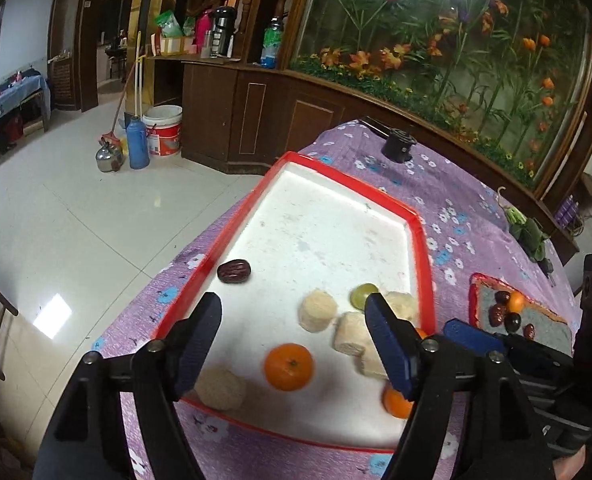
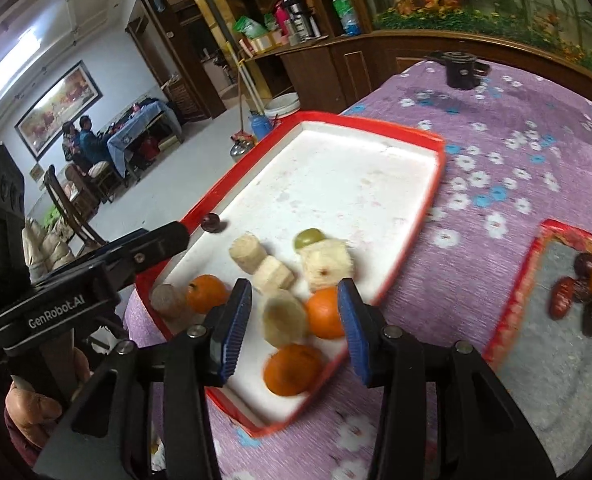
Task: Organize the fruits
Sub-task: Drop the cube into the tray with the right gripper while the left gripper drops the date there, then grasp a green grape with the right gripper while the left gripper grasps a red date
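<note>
The right gripper (image 2: pixel 293 326) hangs over the near end of the tray (image 2: pixel 416 264), jaws wide apart and holding nothing. Between its fingers lie a pale fruit chunk (image 2: pixel 284 318) and an orange (image 2: pixel 326 312); a second orange (image 2: pixel 291 369) sits just below them, close to the tray's near rim. The left gripper (image 1: pixel 291 344) is likewise spread open and empty above the same end, framing a third orange (image 1: pixel 289 366) that sits apart from the pale chunks (image 1: pixel 318 310) clustered toward the right rim. A green grape (image 1: pixel 362 294) touches that cluster, and a lone date (image 1: pixel 234 271) lies by the left rim, well apart from the rest. The far half of the tray is bare white floor, its red rim raised all round. The tray's left rim runs close to the edge of the purple cloth (image 1: pixel 448 208). To the right, well clear of the tray, a small mat (image 2: pixel 556 328) holds dates (image 2: pixel 562 296), an orange and a grape. A black cylinder (image 2: pixel 462 70) stands at the far end of the table.
</note>
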`<control>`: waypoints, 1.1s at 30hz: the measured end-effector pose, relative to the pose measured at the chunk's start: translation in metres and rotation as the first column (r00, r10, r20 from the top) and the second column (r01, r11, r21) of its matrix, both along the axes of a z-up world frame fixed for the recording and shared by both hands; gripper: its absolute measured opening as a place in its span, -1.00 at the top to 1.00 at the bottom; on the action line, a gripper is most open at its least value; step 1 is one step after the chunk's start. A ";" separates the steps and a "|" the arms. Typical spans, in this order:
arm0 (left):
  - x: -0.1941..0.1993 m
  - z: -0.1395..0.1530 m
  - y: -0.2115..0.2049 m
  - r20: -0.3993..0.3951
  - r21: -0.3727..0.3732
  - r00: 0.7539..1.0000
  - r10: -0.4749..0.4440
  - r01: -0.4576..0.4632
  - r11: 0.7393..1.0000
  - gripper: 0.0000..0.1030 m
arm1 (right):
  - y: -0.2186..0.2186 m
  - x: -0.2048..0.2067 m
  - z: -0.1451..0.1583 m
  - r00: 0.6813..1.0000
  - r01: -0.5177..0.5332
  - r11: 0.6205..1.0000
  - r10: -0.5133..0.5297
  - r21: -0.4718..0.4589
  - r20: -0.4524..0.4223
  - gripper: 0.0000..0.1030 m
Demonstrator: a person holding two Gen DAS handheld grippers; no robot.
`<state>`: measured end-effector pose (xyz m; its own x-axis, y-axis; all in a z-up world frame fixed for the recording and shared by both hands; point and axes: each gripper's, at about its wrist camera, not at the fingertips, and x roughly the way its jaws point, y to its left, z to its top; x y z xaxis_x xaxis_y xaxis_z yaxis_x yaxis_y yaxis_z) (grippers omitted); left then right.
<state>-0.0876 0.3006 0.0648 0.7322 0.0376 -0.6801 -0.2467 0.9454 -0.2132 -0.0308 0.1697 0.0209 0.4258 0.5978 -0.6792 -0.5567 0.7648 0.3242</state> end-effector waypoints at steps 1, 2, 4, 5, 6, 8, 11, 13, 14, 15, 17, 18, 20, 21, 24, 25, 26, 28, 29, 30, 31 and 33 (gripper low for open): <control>-0.001 0.001 -0.003 -0.001 -0.001 1.000 -0.006 0.006 1.000 -0.45 | -0.007 0.000 0.001 1.000 0.009 1.000 -0.009 0.002 0.001 0.09; -0.002 0.003 -0.007 0.000 -0.003 1.000 -0.014 0.014 1.000 -0.45 | -0.016 -0.001 0.001 1.000 0.021 1.000 -0.021 0.004 0.002 0.09; -0.003 0.005 -0.013 0.001 -0.006 1.000 -0.025 0.025 1.000 -0.45 | -0.039 -0.006 0.000 0.998 0.055 0.998 -0.055 0.004 0.003 0.09; -0.004 0.007 -0.018 0.002 -0.008 0.999 -0.035 0.035 0.999 -0.45 | -0.051 -0.008 -0.002 0.997 0.077 0.997 -0.077 0.001 0.001 0.08; -0.004 0.009 -0.023 0.002 -0.008 0.999 -0.044 0.044 0.999 -0.45 | -0.066 -0.010 -0.004 0.995 0.104 0.995 -0.104 -0.002 -0.003 0.08; -0.005 0.011 -0.035 0.002 0.001 0.998 -0.065 0.065 0.998 -0.45 | -0.096 -0.011 -0.008 0.987 0.158 0.987 -0.158 -0.006 -0.017 0.08; -0.004 0.015 -0.054 0.005 0.024 0.995 -0.104 0.103 0.994 -0.45 | -0.142 -0.014 -0.014 0.970 0.242 0.970 -0.243 -0.020 -0.026 0.08; -0.004 0.017 -0.066 0.004 0.040 0.992 -0.130 0.129 0.991 -0.46 | -0.173 -0.015 -0.017 0.952 0.304 0.952 -0.305 -0.026 -0.029 0.08; -0.002 0.017 -0.075 -0.001 0.053 0.989 -0.148 0.148 0.988 -0.46 | -0.185 -0.014 -0.018 0.945 0.326 0.945 -0.327 -0.024 -0.031 0.08; -0.001 0.016 -0.081 -0.005 0.060 0.987 -0.162 0.162 0.985 -0.47 | -0.198 -0.014 -0.018 0.936 0.351 0.936 -0.352 -0.021 -0.031 0.08; 0.005 0.013 -0.098 -0.021 0.074 0.979 -0.202 0.203 0.976 -0.48 | -0.215 -0.012 -0.017 0.922 0.385 0.923 -0.386 -0.019 -0.026 0.08; 0.007 0.012 -0.105 -0.029 0.080 0.975 -0.220 0.222 0.972 -0.48 | -0.221 -0.010 -0.018 0.918 0.396 0.918 -0.397 -0.020 -0.024 0.08; 0.016 0.008 -0.120 -0.046 0.089 0.962 -0.268 0.271 0.959 -0.48 | -0.227 -0.007 -0.020 0.915 0.403 0.915 -0.403 -0.026 -0.023 0.09; 0.020 0.007 -0.127 -0.053 0.091 0.957 -0.286 0.290 0.953 -0.48 | -0.229 -0.004 -0.023 0.915 0.401 0.915 -0.402 -0.035 -0.024 0.09; 0.039 0.004 -0.149 -0.071 0.108 0.935 -0.348 0.354 0.929 -0.48 | -0.225 0.009 -0.033 0.917 0.394 0.916 -0.397 -0.069 -0.035 0.08; 0.046 0.003 -0.157 -0.072 0.118 0.924 -0.375 0.381 0.917 -0.48 | -0.221 0.014 -0.036 0.919 0.388 0.918 -0.392 -0.082 -0.039 0.08; 0.051 0.002 -0.164 -0.072 0.128 0.915 -0.398 0.404 0.906 -0.48 | -0.222 0.014 -0.038 0.921 0.384 0.919 -0.389 -0.089 -0.038 0.08; 0.065 -0.004 -0.181 -0.079 0.144 0.887 -0.455 0.462 0.875 -0.47 | -0.216 0.018 -0.040 0.924 0.376 0.920 -0.381 -0.110 -0.024 0.08; 0.075 -0.009 -0.189 -0.094 0.144 0.870 -0.484 0.493 0.858 -0.47 | -0.213 0.019 -0.040 0.926 0.373 0.920 -0.377 -0.117 -0.013 0.08; 0.080 -0.014 -0.195 -0.107 0.142 0.859 -0.500 0.511 0.848 -0.47 | -0.212 0.021 -0.041 0.928 0.369 0.922 -0.373 -0.121 -0.006 0.08; 0.087 -0.018 -0.200 -0.120 0.141 0.849 -0.514 0.527 0.838 -0.46 | -0.211 0.022 -0.041 0.930 0.365 0.923 -0.369 -0.121 -0.004 0.08; 0.099 -0.028 -0.210 -0.143 0.138 0.830 -0.539 0.556 0.819 -0.36 | -0.211 0.024 -0.042 0.931 0.362 0.925 -0.365 -0.117 -0.001 0.08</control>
